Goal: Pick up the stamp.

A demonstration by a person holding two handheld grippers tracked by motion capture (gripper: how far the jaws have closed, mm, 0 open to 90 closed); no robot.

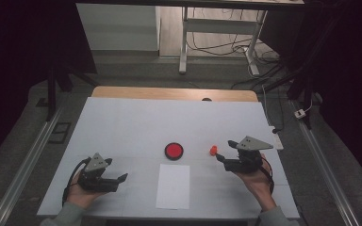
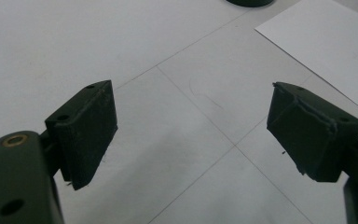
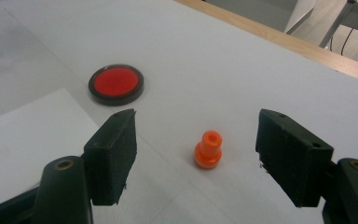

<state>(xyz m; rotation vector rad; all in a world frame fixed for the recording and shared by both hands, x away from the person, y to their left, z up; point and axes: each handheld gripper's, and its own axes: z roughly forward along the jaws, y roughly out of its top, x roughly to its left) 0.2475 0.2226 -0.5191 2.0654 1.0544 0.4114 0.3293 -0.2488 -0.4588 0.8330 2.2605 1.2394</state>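
A small orange stopper-shaped piece [image 1: 212, 150] [image 3: 208, 150] stands upright on the white table, just ahead of my right gripper [image 1: 220, 158] [image 3: 196, 154], whose jaws are open on either side of it without touching. A round red disc with a dark rim [image 1: 174, 150] [image 3: 116, 84] lies at the table's middle. A white paper sheet [image 1: 173, 186] [image 3: 23, 140] [image 2: 326, 42] lies in front of the disc. My left gripper [image 1: 121, 181] [image 2: 191, 135] rests open at the near left, with bare table between its jaws.
The white table top [image 1: 136, 122] has a wooden strip [image 1: 174, 93] along its far edge. Beyond it stand desk legs and cables [image 1: 245, 52] on the floor. Metal rails [image 1: 33, 155] run along both sides.
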